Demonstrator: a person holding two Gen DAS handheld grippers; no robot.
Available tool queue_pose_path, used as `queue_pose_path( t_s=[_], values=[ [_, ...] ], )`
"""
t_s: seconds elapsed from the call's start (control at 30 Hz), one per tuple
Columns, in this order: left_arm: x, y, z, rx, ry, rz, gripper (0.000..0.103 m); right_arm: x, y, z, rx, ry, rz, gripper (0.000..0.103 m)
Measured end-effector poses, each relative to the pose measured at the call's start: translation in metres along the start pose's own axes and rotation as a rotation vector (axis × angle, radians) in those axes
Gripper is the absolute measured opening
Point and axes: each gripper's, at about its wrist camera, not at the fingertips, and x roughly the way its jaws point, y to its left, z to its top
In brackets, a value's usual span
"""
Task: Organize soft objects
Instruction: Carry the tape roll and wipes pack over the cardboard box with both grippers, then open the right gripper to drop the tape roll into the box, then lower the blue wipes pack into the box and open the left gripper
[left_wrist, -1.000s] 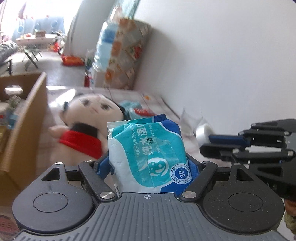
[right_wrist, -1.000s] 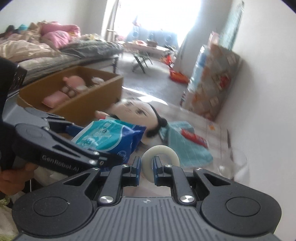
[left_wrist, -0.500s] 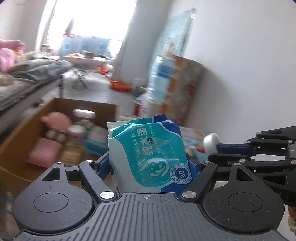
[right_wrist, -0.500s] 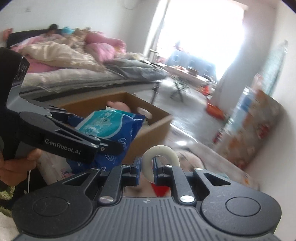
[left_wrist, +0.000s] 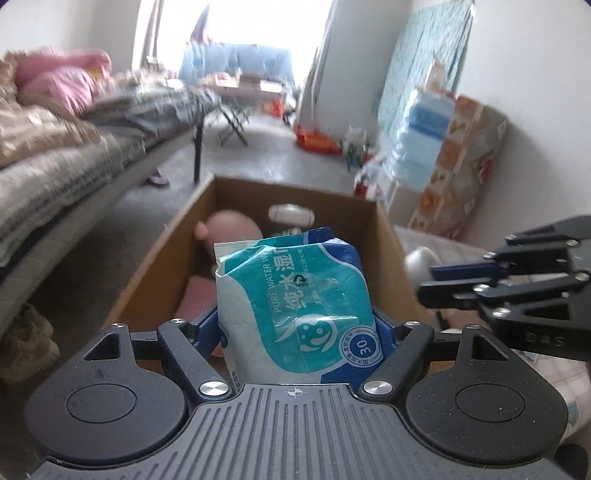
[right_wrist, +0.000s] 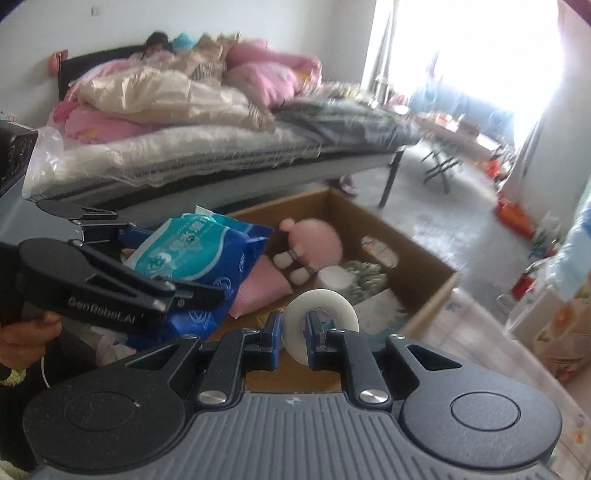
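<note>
The left gripper (left_wrist: 295, 325) clamps the wipes pack (left_wrist: 295, 306) upright; the right gripper (right_wrist: 293, 334) pinches a white ring (right_wrist: 320, 315). Both hang over the open box (left_wrist: 388, 251) (pink plush (right_wrist: 314, 245) already inside), seemingly poised for dropping in.

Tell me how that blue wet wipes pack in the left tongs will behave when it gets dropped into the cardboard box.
The wet wipes pack looks soft: its film wrapper creases where the left tongs squeeze it, so it will probably sag rather than stay rigid. It should land flat without rolling. The glossy film may be slippery, so it could slide against the pink plush in the cardboard box.
</note>
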Motion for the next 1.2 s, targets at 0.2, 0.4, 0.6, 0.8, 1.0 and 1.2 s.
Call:
queue_pose_path(
  t_s=[0.2, 0.4, 0.6, 0.8, 1.0, 1.2],
  values=[
    [0.037, 0.012, 0.001, 0.025, 0.130, -0.014, 0.079, 0.071, -0.014, 0.011, 0.007, 0.187, 0.061, 0.015],
    [0.061, 0.023, 0.000, 0.033, 0.225, -0.009, 0.079, 0.125, -0.014, 0.012, -0.037, 0.357, 0.064, 0.015],
    [0.077, 0.032, 0.002, 0.017, 0.288, -0.003, 0.079, 0.164, -0.011, 0.005, -0.087, 0.480, 0.045, 0.016],
    [0.085, 0.034, 0.002, 0.005, 0.318, 0.007, 0.079, 0.169, -0.021, 0.004, -0.056, 0.488, 0.048, 0.020],
    [0.089, 0.031, 0.004, -0.012, 0.346, 0.002, 0.079, 0.108, -0.046, 0.007, 0.060, 0.299, 0.026, 0.020],
    [0.089, 0.039, 0.011, -0.028, 0.372, 0.092, 0.079, 0.028, -0.058, -0.017, 0.162, 0.071, 0.027, 0.024]
  ],
)
